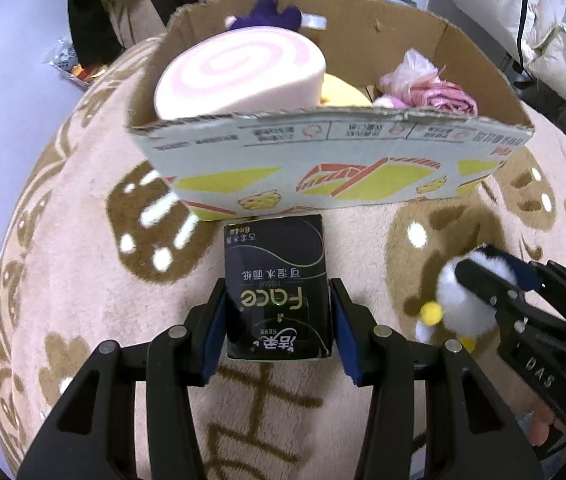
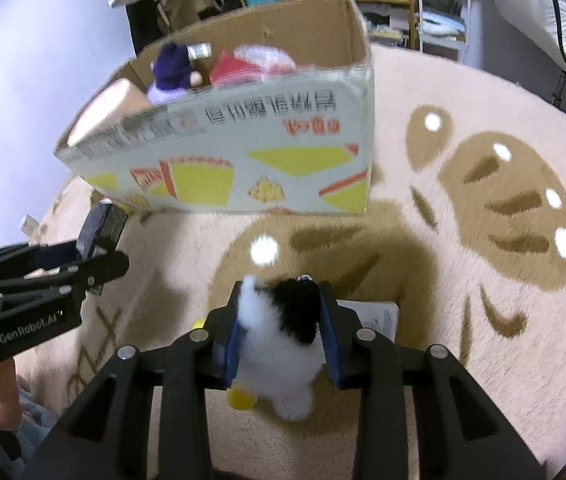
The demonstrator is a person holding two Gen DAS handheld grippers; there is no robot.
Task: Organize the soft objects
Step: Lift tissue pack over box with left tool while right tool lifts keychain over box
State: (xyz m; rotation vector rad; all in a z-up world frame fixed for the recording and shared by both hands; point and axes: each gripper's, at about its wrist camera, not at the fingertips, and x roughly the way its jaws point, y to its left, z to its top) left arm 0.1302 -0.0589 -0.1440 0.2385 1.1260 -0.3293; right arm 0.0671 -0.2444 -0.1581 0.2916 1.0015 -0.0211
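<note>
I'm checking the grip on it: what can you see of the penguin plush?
The penguin plush is small and fluffy, with a white body, a black head and back, and yellow feet. It is clamped between the blue pads of the right tongs, which squeeze its sides. It sits over the beige patterned rug, short of the cardboard box. Whether it touches the rug is unclear.

Your right claw [image 2: 281, 330] has its blue pads pressed on a black-and-white plush penguin [image 2: 279, 344], whose yellow foot [image 2: 242, 399] hangs just below the left pad. Ahead and above the claw stands the cardboard box [image 2: 243, 152] on the beige rug [image 2: 463, 280]. Far left of it, your other gripper [image 2: 95, 240] grips a dark pack [image 2: 101, 226].
</note>
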